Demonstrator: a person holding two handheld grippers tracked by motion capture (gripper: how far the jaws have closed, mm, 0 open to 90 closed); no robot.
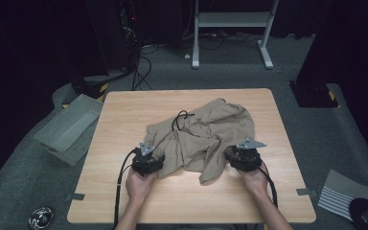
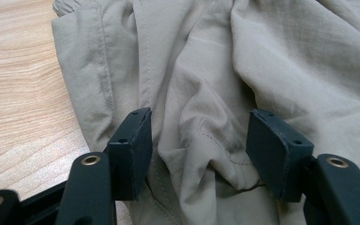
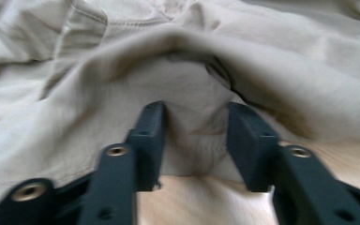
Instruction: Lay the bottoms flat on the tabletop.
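A crumpled beige garment (image 1: pixel 206 134) with a black cord (image 1: pixel 179 117) lies in a heap on the wooden table (image 1: pixel 124 110). My left gripper (image 1: pixel 158 158) rests at the heap's near left edge. In the left gripper view its jaws (image 2: pixel 199 140) stand wide apart, with bunched folds and a stitched seam of the garment (image 2: pixel 206 84) between them. My right gripper (image 1: pixel 231 156) sits at the heap's near right edge. Its jaws (image 3: pixel 194 136) straddle a raised fold of the garment (image 3: pixel 187 70) low over the table, and the pads do not clearly press on it.
A grey plastic bin (image 1: pixel 69 124) sits on the floor by the table's left side. A white metal frame (image 1: pixel 232 21) stands beyond the far edge. Striped paper (image 1: pixel 345 196) lies on the floor at the right, and cables run across the floor at the back left.
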